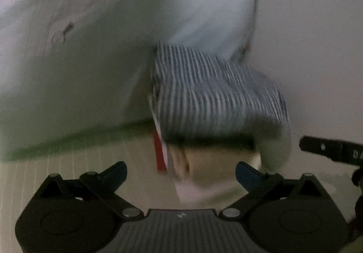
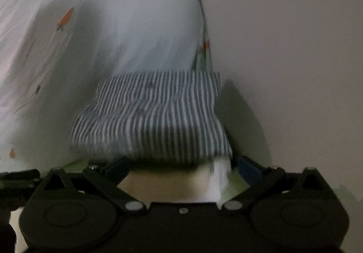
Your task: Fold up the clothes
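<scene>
Left gripper (image 1: 180, 172): jaws apart, holding nothing, striped garment (image 1: 217, 94) just beyond, folded on the sheet (image 1: 79, 48), a red tag (image 1: 160, 153) hanging near its left edge. Right gripper (image 2: 181, 165): jaws apart too, garment's near edge between them, perhaps touching; blurred.

A blue-and-white striped garment (image 1: 217, 94) lies folded into a thick, compact bundle, its stripes running along its length. It rests on a pale sheet printed with small orange carrots (image 2: 136, 26), close to that sheet's right edge. A red strip (image 1: 160, 153) and pale fabric hang from its near end.
</scene>
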`<state>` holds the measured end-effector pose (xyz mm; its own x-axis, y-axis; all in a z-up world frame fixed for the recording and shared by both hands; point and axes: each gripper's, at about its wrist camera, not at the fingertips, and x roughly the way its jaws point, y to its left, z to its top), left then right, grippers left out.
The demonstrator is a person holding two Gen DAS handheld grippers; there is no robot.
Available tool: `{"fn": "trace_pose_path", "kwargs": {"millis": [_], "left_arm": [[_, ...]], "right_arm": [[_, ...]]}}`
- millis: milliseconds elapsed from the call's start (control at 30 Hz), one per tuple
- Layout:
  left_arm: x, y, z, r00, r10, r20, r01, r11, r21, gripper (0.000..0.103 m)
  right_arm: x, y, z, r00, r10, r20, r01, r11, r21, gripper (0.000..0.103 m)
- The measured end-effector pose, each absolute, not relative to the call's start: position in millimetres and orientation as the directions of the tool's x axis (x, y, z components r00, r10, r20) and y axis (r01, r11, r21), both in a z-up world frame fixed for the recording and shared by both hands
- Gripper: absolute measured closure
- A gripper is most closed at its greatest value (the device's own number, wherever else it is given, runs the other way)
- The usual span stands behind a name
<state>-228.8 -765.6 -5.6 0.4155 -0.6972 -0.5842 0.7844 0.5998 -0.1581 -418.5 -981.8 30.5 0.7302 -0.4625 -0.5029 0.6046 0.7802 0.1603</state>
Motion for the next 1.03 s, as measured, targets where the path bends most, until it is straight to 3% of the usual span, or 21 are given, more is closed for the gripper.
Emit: {"fn": "trace_pose_path", "kwargs": {"millis": [200,433,1033], "left_arm": [[-264,-737,-27,0.361,-0.662,-0.657,0.802,0.58,-0.144,0.002],[-281,-725,-34,0.341,-0.65,-0.679,0.816,0.564,-0.13,0.002],[-291,-733,-28,0.355,-0.661,-0.661,0.845,0.529,-0.075,0.002]], "right_arm": [[-459,-940,-3,0.666,-0.453,-0.593,0.636,0.76,0.133,0.003],[-485,-906,-33,0.625,-0.417,-0.66,0.644,0.753,0.134,0.004],[-490,-906,-26,0.627,-0.457,-0.631,0.655,0.747,0.11,0.005]]}}
